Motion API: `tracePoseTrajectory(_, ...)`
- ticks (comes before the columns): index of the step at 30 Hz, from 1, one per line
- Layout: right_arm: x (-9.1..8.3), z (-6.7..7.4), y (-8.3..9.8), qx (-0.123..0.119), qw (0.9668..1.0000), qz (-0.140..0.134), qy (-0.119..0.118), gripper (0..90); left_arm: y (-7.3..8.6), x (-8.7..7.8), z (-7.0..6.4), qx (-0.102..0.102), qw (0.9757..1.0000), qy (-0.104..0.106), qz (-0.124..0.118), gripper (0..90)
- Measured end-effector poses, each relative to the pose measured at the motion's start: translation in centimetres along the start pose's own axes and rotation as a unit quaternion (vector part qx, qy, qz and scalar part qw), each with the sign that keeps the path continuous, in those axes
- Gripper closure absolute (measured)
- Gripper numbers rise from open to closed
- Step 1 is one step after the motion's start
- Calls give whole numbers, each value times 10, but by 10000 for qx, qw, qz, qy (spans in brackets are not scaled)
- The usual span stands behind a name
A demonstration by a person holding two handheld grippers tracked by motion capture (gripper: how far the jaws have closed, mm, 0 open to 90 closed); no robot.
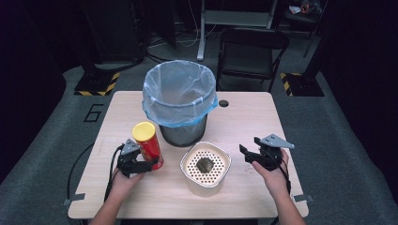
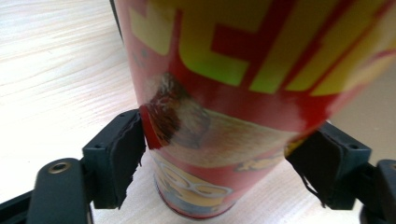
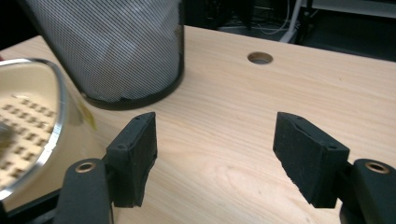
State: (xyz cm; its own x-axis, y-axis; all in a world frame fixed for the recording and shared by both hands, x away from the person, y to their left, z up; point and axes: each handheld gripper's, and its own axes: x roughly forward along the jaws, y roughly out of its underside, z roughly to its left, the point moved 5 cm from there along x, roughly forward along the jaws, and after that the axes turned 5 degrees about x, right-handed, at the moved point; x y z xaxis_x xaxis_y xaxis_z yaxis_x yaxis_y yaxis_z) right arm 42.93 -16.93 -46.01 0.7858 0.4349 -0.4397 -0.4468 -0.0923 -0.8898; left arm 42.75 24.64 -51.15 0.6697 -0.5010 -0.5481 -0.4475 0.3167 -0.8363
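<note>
In the lower left of the high view, the left gripper [image 1: 149, 164] sits against the lower part of a red crisp can [image 1: 149, 146] with a yellow lid, which stands upright on the pale wooden table [image 1: 248, 117] just left of centre. The left gripper view shows the hold from close up: the can [image 2: 233, 107] rises between the two black jaws, and both pads press on its red wall, one at the left edge and one at the right, so the jaws are partly closed and clamped on the can (its base rests on the table at the bottom of that frame).

The right gripper [image 1: 245, 153] is in the lower right of the high view, held in the person's hand just above the table, pointing towards the middle of the frame. In the right gripper view its jaws stand well apart with bare tabletop between them, holding nothing.

Between the two grippers, at the lower centre of the high view, sits a cream strainer bowl [image 1: 189, 161] with a perforated insert and a dark lump [image 1: 205, 164] lying in it. The bowl's rim [image 3: 56, 116] shows at the left edge of the right gripper view, near the left jaw. Behind the bowl, at the centre of the high view, stands a mesh waste bin [image 1: 180, 101] lined with a pale blue bag, just right of the can.
</note>
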Motion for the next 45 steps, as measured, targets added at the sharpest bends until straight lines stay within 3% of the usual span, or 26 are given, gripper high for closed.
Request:
tracePoseTrajectory(7, 6, -12, 19, 178, 9996, 171, 122, 301, 5, 2, -3, 30, 9999, -56, -152, 224)
tracePoseTrajectory(14, 11, -15, 33, 66, 9991, 296, 292, 306, 4, -1, -5, 92, 9997, -178, -133, 230)
tracePoseTrajectory(21, 13, -14, 38, -250, 9984, 290, 426, 307, -4, -19, -8, 57, 9996, -9, -292, 231)
tracePoseTrajectory(30, 19, -19, 45, -245, 9979, 413, 429, 306, -16, -39, -5, -51, 9991, 67, -405, 231)
tracePoseTrajectory(35, 21, -22, 48, -239, 9977, 484, 402, 307, -23, -45, -5, -123, 9992, 132, -346, 231)
tracePoseTrajectory(45, 21, -26, 51, -126, 9980, 484, 393, 307, -42, -54, -16, 120, 9994, 286, -145, 231)
